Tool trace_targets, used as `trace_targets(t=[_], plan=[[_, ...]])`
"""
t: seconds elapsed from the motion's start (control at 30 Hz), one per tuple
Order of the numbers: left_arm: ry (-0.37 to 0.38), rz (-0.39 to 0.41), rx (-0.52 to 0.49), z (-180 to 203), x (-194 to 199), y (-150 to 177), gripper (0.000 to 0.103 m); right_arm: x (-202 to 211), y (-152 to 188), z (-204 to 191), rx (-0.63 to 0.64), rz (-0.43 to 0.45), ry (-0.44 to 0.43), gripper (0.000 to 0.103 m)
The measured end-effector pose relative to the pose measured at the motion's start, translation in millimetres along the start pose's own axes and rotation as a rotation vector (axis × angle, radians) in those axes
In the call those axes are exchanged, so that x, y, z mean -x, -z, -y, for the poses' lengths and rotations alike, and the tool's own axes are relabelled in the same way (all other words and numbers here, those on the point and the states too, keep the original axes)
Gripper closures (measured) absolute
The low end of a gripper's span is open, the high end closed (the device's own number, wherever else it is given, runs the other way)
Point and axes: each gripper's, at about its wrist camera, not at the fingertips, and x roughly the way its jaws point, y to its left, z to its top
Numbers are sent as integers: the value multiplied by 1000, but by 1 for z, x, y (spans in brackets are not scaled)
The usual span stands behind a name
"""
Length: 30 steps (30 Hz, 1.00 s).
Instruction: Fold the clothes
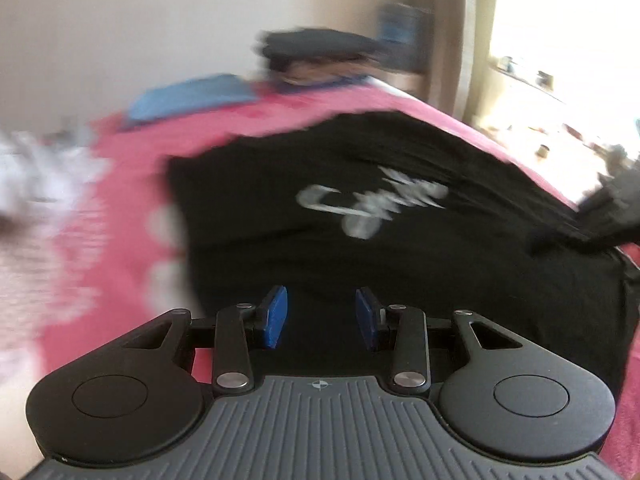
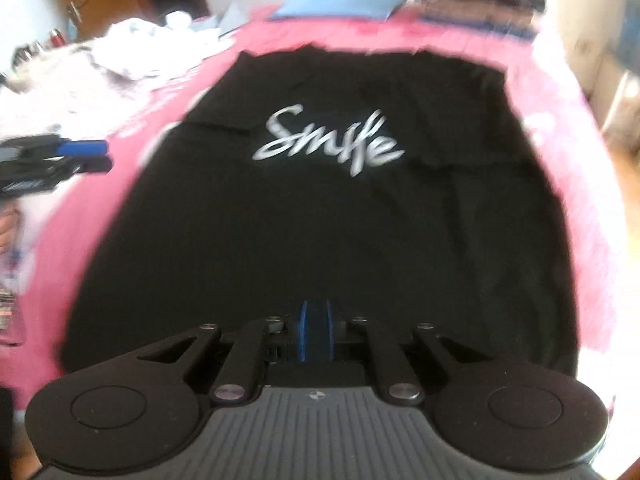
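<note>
Left wrist view: left gripper [image 1: 320, 316] hovering over the near part of a black T-shirt [image 1: 400, 248] spread on a pink bedspread [image 1: 120, 208]; blue pads [image 1: 276, 316] standing apart, nothing between them. At the far right edge, blurred, the right gripper [image 1: 608, 208] low at the shirt's side — impossible to tell here whether cloth is pinched. Beyond, a stack of folded clothes [image 1: 316, 52] and a flat blue piece [image 1: 192, 96].

Right wrist view: right gripper [image 2: 316, 336] over the shirt's near edge, pads drawn almost together with only a narrow gap; no cloth seen in the grip. Shirt lying flat, front up, printed word [image 2: 324, 140] readable, sleeves out. Left gripper at the left edge, off the shirt. An unsorted white heap [image 2: 132, 48] further back.

Progress, as a judgement: several garments already folded and stacked; this shirt smoothed out but not yet folded — first fold still ahead, white heap waiting.
</note>
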Motion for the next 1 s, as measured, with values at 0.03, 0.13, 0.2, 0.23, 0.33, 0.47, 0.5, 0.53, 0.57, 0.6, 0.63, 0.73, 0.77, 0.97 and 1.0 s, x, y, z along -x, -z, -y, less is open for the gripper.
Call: trace_targets(t=[0.03, 0.13, 0.2, 0.23, 0.33, 0.47, 0.5, 0.53, 0.57, 0.6, 0.63, 0.73, 0.77, 0.97, 1.0], plan=[[-1, -21, -12, 8, -8, 6, 66, -6, 2, -1, 4, 27, 44, 93], [0, -111, -40, 27, -17, 30, 66, -12, 17, 13, -37, 16, 91, 93], [7, -149, -59, 37, -1, 52, 66, -2, 40, 23, -102, -6, 53, 92], [11, -163, -68, 41, 10, 63, 66, 7, 53, 24, -116, -10, 41, 92], [6, -218, -156, 60, 48, 98, 66, 41, 101, 17, -107, -51, -12, 89], [-23, -287, -269, 71, 88, 121, 66, 75, 137, 10, -85, -144, -89, 85], [-33, -294, -281, 71, 93, 120, 66, 80, 136, 10, -76, -166, -94, 85], [-42, -294, -280, 69, 96, 118, 66, 83, 130, 10, -56, -152, -86, 85], [-52, -287, -266, 65, 96, 115, 66, 86, 122, 9, -35, -130, -75, 85], [-61, -281, -252, 62, 96, 112, 66, 86, 111, 9, -16, -93, -72, 85], [-68, -272, -234, 59, 94, 108, 66, 80, 99, 7, -4, -61, -79, 84], [-53, -256, -169, 54, 78, 96, 66, 53, 59, -6, 39, 24, -130, 84], [-46, -266, -158, 55, 74, 95, 66, 44, 52, -17, 79, 34, -148, 84], [-35, -315, -117, 55, 74, 106, 66, 21, 61, -55, 257, -41, -231, 84], [-35, -319, -103, 53, 77, 110, 66, 28, 70, -53, 251, -60, -244, 84]])
